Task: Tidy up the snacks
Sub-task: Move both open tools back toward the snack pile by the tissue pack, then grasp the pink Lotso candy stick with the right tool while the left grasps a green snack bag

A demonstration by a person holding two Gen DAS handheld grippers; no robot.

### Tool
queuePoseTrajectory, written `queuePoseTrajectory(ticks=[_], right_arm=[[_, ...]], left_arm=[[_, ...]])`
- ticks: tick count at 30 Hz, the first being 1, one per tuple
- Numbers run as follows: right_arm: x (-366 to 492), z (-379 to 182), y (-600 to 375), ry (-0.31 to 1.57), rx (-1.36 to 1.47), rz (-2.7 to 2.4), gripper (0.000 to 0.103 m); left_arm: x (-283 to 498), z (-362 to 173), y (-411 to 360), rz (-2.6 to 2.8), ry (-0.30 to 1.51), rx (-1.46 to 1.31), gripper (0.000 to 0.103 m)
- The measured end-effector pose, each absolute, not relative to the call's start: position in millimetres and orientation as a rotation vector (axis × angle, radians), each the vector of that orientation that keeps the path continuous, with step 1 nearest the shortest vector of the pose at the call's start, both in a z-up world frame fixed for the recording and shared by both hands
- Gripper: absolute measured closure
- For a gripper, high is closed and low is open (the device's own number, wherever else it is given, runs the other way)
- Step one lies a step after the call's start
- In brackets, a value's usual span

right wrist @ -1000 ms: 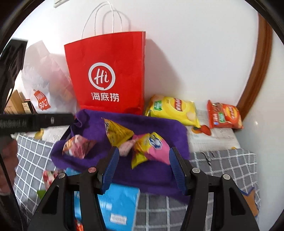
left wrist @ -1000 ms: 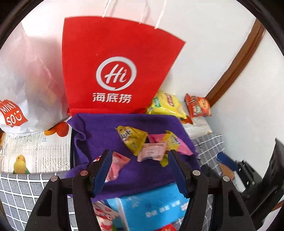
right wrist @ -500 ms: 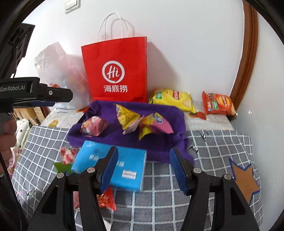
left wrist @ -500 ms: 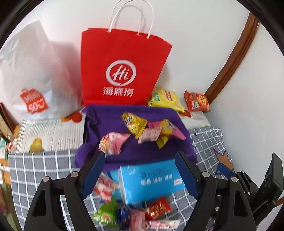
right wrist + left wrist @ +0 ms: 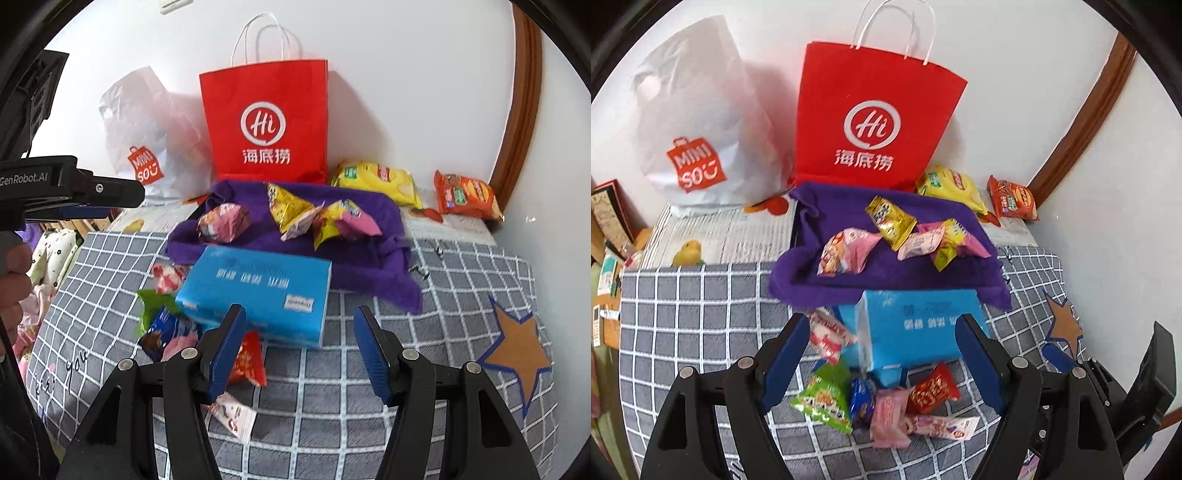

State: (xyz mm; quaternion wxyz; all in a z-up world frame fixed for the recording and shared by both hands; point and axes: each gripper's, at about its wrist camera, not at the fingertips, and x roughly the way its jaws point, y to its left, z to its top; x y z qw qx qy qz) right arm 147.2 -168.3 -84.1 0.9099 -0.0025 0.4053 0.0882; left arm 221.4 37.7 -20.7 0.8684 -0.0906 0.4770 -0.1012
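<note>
Several snack packets lie on a purple cloth (image 5: 849, 273) (image 5: 369, 266): a pink one (image 5: 846, 249) (image 5: 223, 221), a yellow one (image 5: 890, 221) (image 5: 286, 206) and a pink-yellow one (image 5: 955, 240) (image 5: 347, 219). A blue tissue box (image 5: 919, 325) (image 5: 258, 291) lies in front of the cloth. More small packets (image 5: 827, 398) (image 5: 247, 360) lie on the checked cover beside and in front of the box. My left gripper (image 5: 882, 358) is open and empty above these packets. My right gripper (image 5: 299, 350) is open and empty in front of the box.
A red paper bag (image 5: 871, 122) (image 5: 266, 122) and a white plastic bag (image 5: 698, 125) (image 5: 147, 136) stand against the wall. A yellow chip bag (image 5: 955, 184) (image 5: 380, 181) and an orange one (image 5: 1012, 197) (image 5: 467, 195) lie at the back right. The checked cover (image 5: 424, 332) has a star patch (image 5: 517, 354).
Both grippers have pulled back and up from the purple cloth. The blue box and the loose packets in front of it have come into view. Both stay open.
</note>
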Motion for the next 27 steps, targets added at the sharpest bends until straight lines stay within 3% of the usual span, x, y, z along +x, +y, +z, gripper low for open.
queuePoseTrajectory(ticks=[8, 10, 17, 21, 27], right_arm=[[132, -112, -145, 0.894, -0.017, 0.257, 0.043], [129, -118, -133, 0.903, -0.032, 0.316, 0.049], [124, -142, -101, 0.935, -0.117, 0.420, 0.052], [129, -161, -89, 0.995, -0.154, 0.433, 0.066], [120, -175, -81, 1.045, -0.209, 0.454, 0.068]], left_arm=[[205, -41, 59, -0.169, 1.022, -0.216, 0.023], [201, -45, 66, -0.144, 1.021, -0.216, 0.023], [188, -50, 88, -0.111, 1.010, -0.233, 0.023], [181, -53, 98, -0.110, 1.014, -0.244, 0.023], [174, -57, 109, -0.105, 1.002, -0.260, 0.023]])
